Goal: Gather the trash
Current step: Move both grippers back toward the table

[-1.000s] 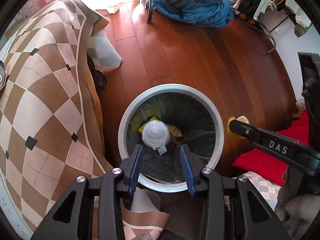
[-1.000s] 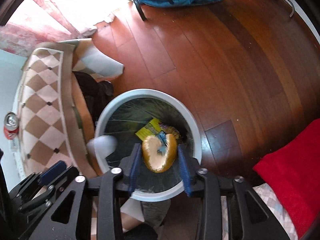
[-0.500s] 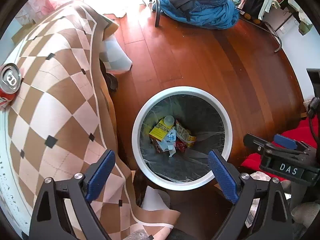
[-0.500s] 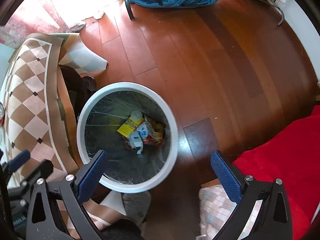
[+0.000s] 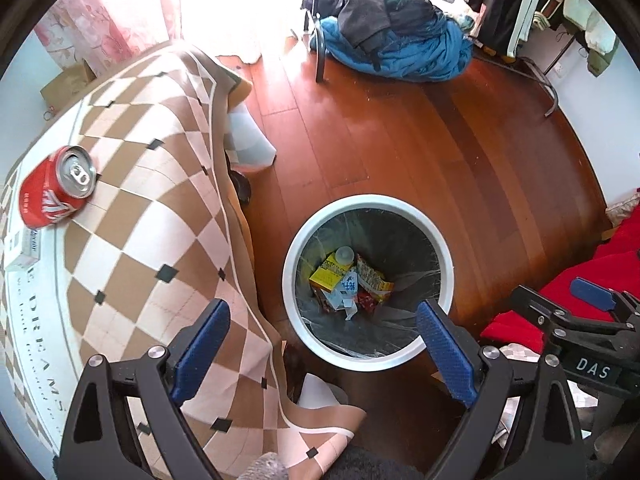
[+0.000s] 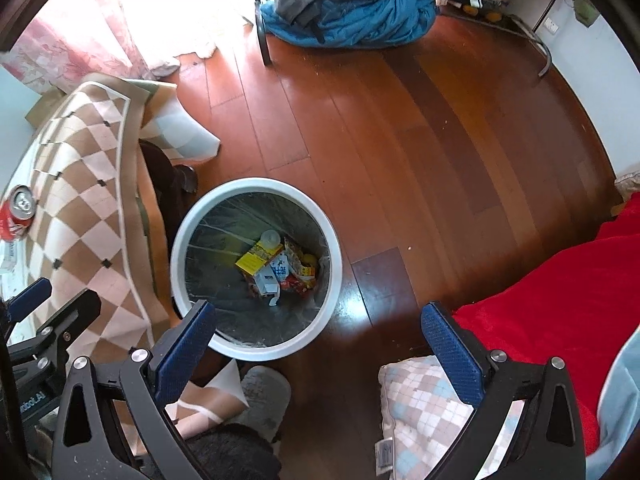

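Now we hold the left gripper [image 5: 322,342] and the right gripper [image 6: 318,340] spread wide and empty above the bin [image 5: 449,256], where cartons and wrappers [image 5: 348,282] already lie. One red can [image 5: 56,192] remains on the checkered worktop [image 5: 160,240], seemingly next to collect.

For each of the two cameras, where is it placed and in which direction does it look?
Left wrist: on the left gripper, looking down at the bin and tablecloth; its open fingers and the right gripper show.
Right wrist: on the right gripper, looking down at the bin and floor; its open fingers and the left gripper show.
Shared: bin, red can, tablecloth, blue bedding.
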